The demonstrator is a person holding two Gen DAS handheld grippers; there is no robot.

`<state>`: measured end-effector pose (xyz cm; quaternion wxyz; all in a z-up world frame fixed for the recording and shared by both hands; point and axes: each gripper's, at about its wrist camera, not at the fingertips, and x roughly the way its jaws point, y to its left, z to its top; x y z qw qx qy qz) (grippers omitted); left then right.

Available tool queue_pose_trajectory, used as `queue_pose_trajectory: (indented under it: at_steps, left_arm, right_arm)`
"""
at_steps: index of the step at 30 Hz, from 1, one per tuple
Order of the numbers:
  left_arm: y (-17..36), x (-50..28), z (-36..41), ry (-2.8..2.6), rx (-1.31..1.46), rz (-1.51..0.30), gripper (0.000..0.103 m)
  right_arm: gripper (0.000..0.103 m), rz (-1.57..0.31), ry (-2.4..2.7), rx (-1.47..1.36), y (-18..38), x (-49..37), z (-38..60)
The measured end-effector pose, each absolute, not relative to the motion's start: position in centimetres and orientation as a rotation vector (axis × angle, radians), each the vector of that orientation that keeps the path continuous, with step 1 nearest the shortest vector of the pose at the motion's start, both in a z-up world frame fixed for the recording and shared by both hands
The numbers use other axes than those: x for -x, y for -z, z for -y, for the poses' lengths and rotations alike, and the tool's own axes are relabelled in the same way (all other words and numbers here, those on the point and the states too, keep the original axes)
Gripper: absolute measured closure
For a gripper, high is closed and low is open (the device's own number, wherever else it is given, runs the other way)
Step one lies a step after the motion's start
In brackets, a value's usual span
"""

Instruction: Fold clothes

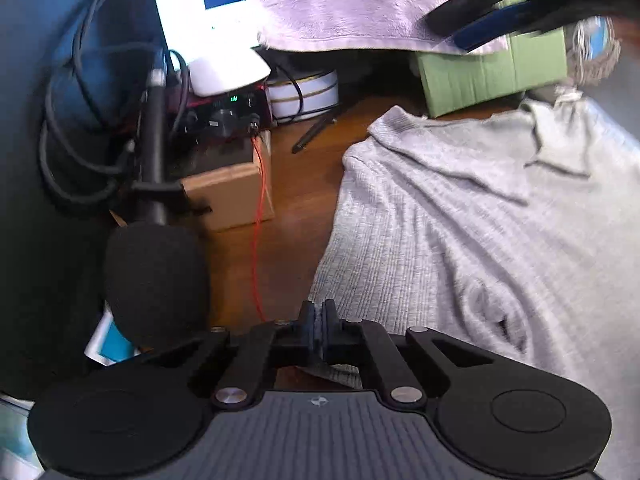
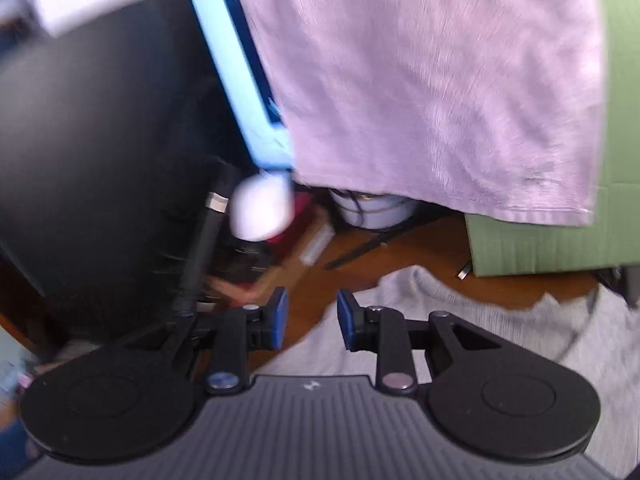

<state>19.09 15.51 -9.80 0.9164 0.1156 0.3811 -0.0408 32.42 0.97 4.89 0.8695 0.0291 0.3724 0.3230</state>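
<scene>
Wooden desk [image 1: 288,216] runs under everything you work on, and it is crowded. Nearest you, your left claw [image 1: 319,322] is pinched shut on the near edge of the grey ribbed top [image 1: 460,220], which lies spread flat across the desk to your right. Your right claw [image 2: 312,316] hangs above that same top with its jaws apart and nothing between them; the view there is blurred.

Judging the risks: just left of your left claw stands a foam-capped microphone [image 1: 156,280] on its stand, and a red cable [image 1: 258,216] trails across the wood beside the fabric. Lift the edge with a wide sweep and you could knock the microphone or snag the cable. With only one edge gripped, the top may drag and bunch instead of folding.

Farther back, a small brown box [image 1: 228,196] holds up a black audio unit; what is inside it you cannot tell. A green box [image 1: 492,72] stands closed behind the top. A pink cloth [image 1: 352,4] hangs above it, near a lit screen [image 1: 192,4], and could catch a raised claw.
</scene>
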Motion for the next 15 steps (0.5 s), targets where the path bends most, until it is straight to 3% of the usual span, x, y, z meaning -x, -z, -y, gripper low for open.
queue_pose_trajectory:
  at_steps: [7, 8, 9, 15]
  left_arm:
    - [9.0, -19.2, -17.9, -0.039, -0.252, -0.770, 0.100]
    - [9.0, -19.3, -18.0, -0.047, -0.247, -0.772, 0.100]
    - [9.0, -19.4, -18.1, -0.052, -0.244, -0.773, 0.100]
    - [9.9, -20.1, -17.4, -0.125, -0.298, -0.784, 0.100]
  right_arm:
    - [0.077, -0.873, -0.598, -0.032, 3.5, -38.8, -3.0]
    - [0.077, -0.870, -0.596, -0.027, 4.2, -39.3, -3.0]
    - [0.085, -0.857, -0.589, -0.026, 4.6, -39.6, -2.9]
    - [0.087, -0.823, -0.599, -0.038, 5.5, -40.3, -2.2]
